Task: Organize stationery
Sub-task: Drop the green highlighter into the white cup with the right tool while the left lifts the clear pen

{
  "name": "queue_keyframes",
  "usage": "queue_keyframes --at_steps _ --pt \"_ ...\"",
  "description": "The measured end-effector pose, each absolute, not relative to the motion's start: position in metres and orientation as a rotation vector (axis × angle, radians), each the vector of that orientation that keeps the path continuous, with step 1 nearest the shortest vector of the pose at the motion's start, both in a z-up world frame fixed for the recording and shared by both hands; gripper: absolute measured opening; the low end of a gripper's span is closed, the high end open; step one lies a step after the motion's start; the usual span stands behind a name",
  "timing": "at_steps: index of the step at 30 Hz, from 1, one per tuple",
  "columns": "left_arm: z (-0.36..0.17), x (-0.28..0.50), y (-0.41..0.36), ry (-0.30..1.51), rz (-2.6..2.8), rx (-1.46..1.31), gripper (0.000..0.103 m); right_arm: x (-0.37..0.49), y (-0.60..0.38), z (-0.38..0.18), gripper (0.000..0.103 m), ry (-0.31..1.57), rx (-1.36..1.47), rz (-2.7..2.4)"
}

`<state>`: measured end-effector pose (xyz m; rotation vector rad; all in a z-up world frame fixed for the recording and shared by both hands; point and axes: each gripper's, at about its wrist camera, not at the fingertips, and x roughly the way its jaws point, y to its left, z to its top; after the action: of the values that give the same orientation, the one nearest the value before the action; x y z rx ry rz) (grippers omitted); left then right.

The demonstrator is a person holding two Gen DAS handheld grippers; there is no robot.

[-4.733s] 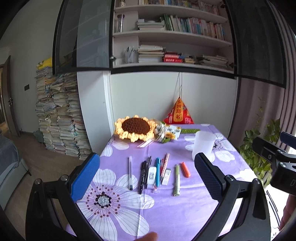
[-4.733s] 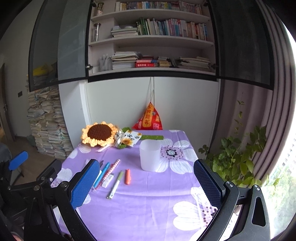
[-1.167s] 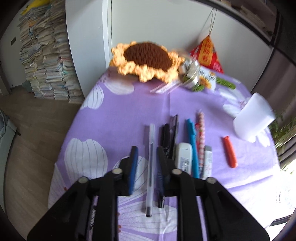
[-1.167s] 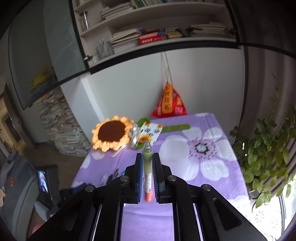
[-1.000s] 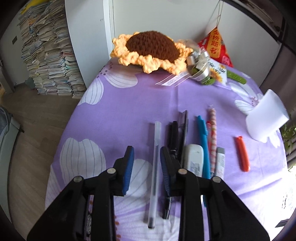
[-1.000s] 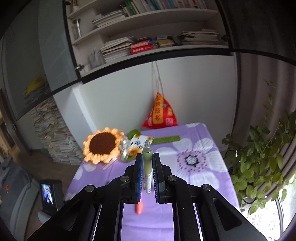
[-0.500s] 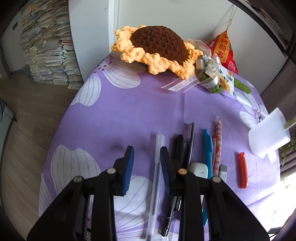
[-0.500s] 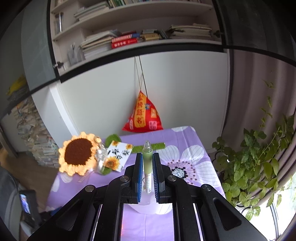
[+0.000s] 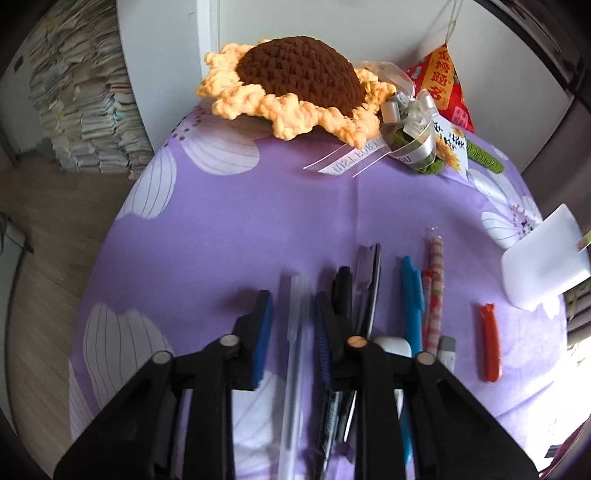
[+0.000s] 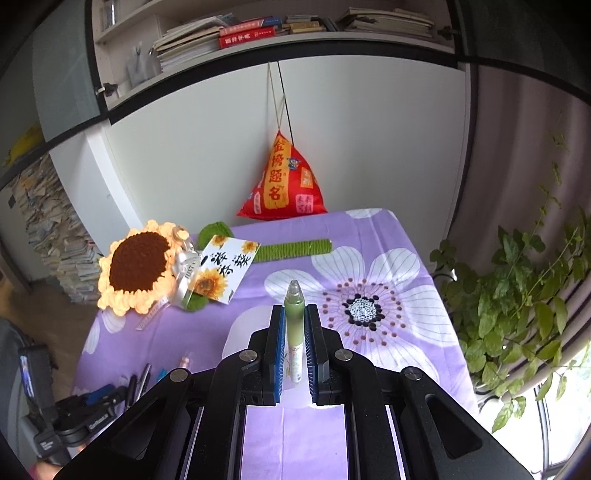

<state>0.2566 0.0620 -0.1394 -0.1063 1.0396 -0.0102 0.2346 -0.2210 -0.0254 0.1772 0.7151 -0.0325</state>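
My left gripper [image 9: 293,317] closing around clear pen [image 9: 295,350] lying on purple tablecloth [image 9: 229,229], leftmost of pen row. My right gripper [image 10: 294,347] clamped on green pen [image 10: 294,321], above white cup [image 10: 247,325].

A white wall [image 10: 207,155] stands behind the table with the purple flowered cloth [image 10: 369,258]. Above the wall runs a bookshelf [image 10: 288,29] with stacked books. Left of the table, piles of paper [image 9: 85,110] rise from a wooden floor [image 9: 40,236]. Right of the table hangs a curtain [image 10: 517,155] beside a leafy plant [image 10: 524,302]; bright daylight there probably comes from a window.
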Motion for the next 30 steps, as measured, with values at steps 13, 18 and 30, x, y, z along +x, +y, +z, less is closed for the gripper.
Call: queue_keyframes --at_steps 13,18,30 --pt "-0.14 0.253 0.061 1.042 -0.02 -0.044 0.018 0.236 -0.223 -0.025 0.011 0.721 0.19 -0.027" --pt "-0.141 0.255 0.058 1.037 -0.014 -0.033 0.018 0.232 -0.222 -0.023 0.011 0.711 0.189 -0.024" --pt "-0.122 0.243 0.062 0.99 -0.004 -0.083 0.009 0.238 -0.223 -0.03 0.011 0.751 0.161 -0.043"
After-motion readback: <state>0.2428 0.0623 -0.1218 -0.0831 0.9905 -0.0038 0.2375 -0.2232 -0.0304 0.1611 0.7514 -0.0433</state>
